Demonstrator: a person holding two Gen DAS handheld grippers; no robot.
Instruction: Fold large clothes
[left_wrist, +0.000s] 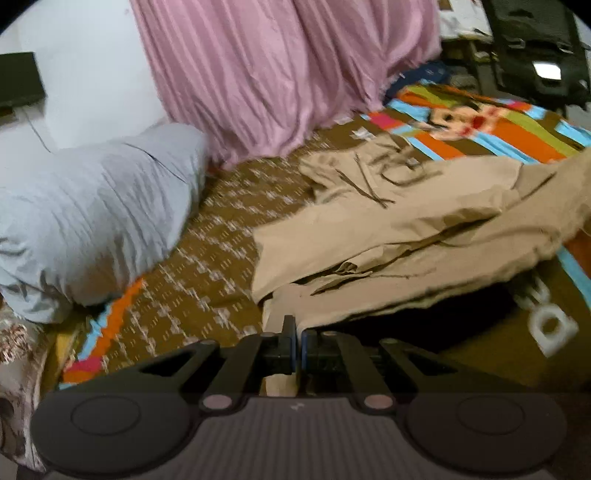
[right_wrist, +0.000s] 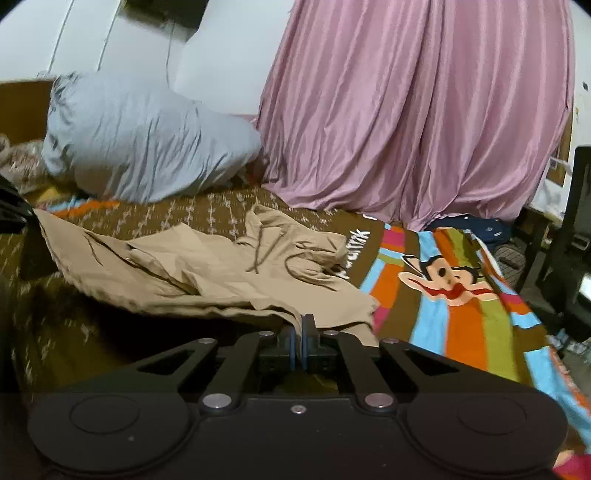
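Observation:
A large tan garment (left_wrist: 406, 229) with dark drawstrings lies rumpled on the patterned bedspread (left_wrist: 207, 280). My left gripper (left_wrist: 298, 336) is shut on the garment's near edge and holds it lifted above the bed, with a dark shadow under the cloth. In the right wrist view the same tan garment (right_wrist: 207, 273) spreads from the left to the middle. My right gripper (right_wrist: 298, 328) is shut on its near hem, which is raised off the striped bedspread (right_wrist: 461, 325).
A pale blue pillow (left_wrist: 96, 214) lies at the far left of the bed, also in the right wrist view (right_wrist: 147, 147). A pink curtain (right_wrist: 406, 110) hangs behind the bed. A black chair (left_wrist: 539, 48) stands at the far right.

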